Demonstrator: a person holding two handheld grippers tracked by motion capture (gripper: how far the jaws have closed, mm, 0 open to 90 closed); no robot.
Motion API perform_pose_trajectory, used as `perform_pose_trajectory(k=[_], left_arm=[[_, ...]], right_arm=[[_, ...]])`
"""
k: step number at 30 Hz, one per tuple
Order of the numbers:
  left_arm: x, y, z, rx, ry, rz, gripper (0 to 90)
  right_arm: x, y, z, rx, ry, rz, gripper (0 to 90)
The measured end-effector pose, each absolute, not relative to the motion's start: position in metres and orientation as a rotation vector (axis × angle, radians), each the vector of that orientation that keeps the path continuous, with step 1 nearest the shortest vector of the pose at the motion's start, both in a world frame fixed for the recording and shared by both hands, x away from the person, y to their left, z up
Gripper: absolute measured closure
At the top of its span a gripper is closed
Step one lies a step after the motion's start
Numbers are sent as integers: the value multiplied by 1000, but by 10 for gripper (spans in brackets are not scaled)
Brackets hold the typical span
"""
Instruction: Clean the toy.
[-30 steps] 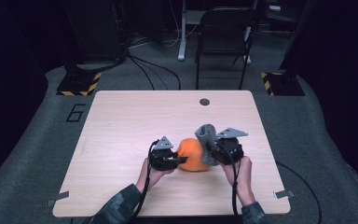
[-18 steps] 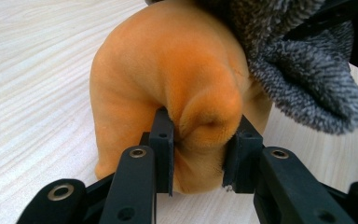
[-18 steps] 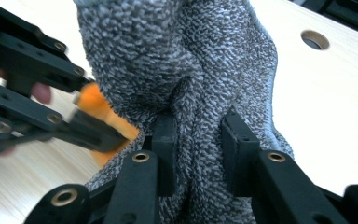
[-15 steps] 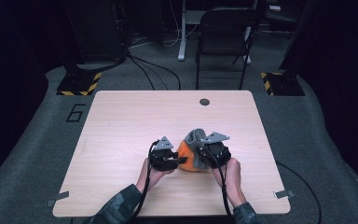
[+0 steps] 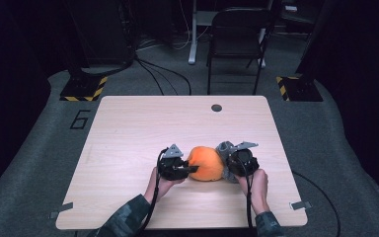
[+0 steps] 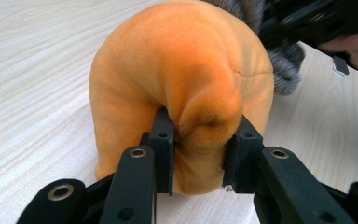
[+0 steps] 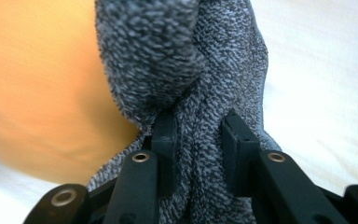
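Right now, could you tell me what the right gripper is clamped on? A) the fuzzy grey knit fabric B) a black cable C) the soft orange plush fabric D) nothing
A: the right gripper pinches the fuzzy grey knit fabric, bunched between its black jaws.

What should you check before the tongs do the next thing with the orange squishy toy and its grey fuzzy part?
1. Left tongs pinch a fold of the orange plush: ok.
2. Right tongs clamp the grey fuzzy fabric: ok.
3. Plush rests on the table: ok.
4. Plush well away from the table's edges: ok.
5. Whether the grey fabric is joined to the orange plush: cannot tell.
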State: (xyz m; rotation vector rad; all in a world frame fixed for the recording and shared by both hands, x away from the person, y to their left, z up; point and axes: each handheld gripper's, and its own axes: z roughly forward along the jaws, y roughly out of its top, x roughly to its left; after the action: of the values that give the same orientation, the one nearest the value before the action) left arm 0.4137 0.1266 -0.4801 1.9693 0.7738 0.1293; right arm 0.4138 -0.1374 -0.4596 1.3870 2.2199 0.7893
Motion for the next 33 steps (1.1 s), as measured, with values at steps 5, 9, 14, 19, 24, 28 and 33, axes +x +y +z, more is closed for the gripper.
perform_pose_trajectory(k=[5, 9, 14, 19, 24, 28, 33], left_arm=[[414, 128, -480, 1964, 782, 116, 685], [415, 129, -480, 1956, 792, 107, 683], [416, 129, -480, 1955, 790, 110, 681], [416, 129, -480, 1954, 791, 110, 678], [417, 130, -482, 1954, 781, 110, 656], [418, 130, -482, 1945, 768, 112, 570], [417, 133, -482, 1945, 744, 146, 373]], right_arm=[[427, -145, -492, 1486, 2276, 687, 692], [428, -148, -484, 1480, 2248, 693, 693], [410, -154, -432, 1422, 2143, 917, 694], [398, -123, -414, 1289, 2199, 960, 695], [407, -109, -436, 1278, 2237, 902, 702], [408, -111, -437, 1281, 2242, 901, 703], [410, -111, -439, 1286, 2238, 884, 705]])
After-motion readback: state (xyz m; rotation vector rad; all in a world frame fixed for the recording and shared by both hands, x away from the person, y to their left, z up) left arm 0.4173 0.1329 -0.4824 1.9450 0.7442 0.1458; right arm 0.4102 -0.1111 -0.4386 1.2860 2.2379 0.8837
